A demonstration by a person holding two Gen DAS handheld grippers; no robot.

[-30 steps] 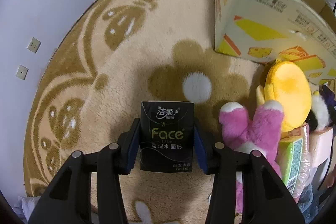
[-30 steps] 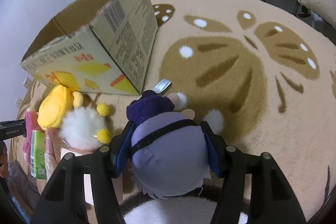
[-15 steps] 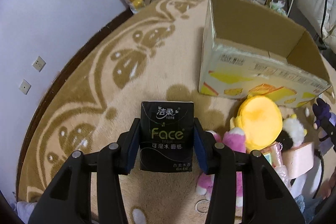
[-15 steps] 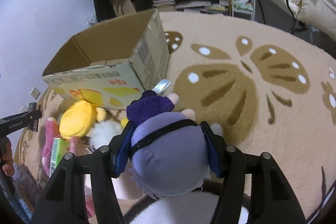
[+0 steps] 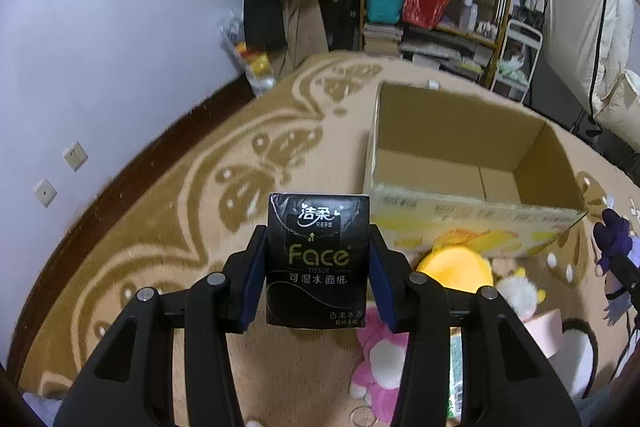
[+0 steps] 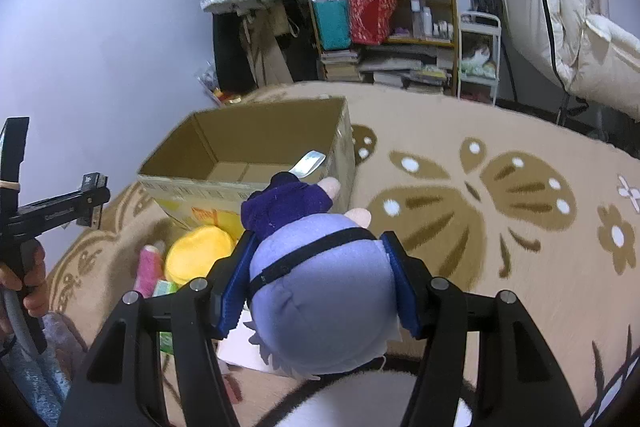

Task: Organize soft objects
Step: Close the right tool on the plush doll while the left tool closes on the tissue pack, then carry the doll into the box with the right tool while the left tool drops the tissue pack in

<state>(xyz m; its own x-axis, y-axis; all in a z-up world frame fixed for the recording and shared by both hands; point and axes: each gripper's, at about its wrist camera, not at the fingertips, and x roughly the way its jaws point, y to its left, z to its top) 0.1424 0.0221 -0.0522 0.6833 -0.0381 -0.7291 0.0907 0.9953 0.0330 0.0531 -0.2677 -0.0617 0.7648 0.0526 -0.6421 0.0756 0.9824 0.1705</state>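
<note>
Soft brown rug (image 5: 168, 227), open cardboard box (image 5: 460, 131) on it.
Left gripper (image 5: 318, 267) squeezed a black tissue pack (image 5: 318, 255); right gripper (image 6: 320, 279) hugged a purple doll (image 6: 320, 291).

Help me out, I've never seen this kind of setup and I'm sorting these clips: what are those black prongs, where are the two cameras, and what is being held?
No robot here: a person holds a two-finger gripper in each hand, and each carries a wide-angle camera looking along its fingers. In the left view, the left gripper is clamped on a black tissue pack. In the right view, the right gripper squeezes a lavender plush doll. Ahead, an open cardboard box sits on a beige patterned rug. Before the box lie a yellow plush, a pink plush and other soft things.
</note>
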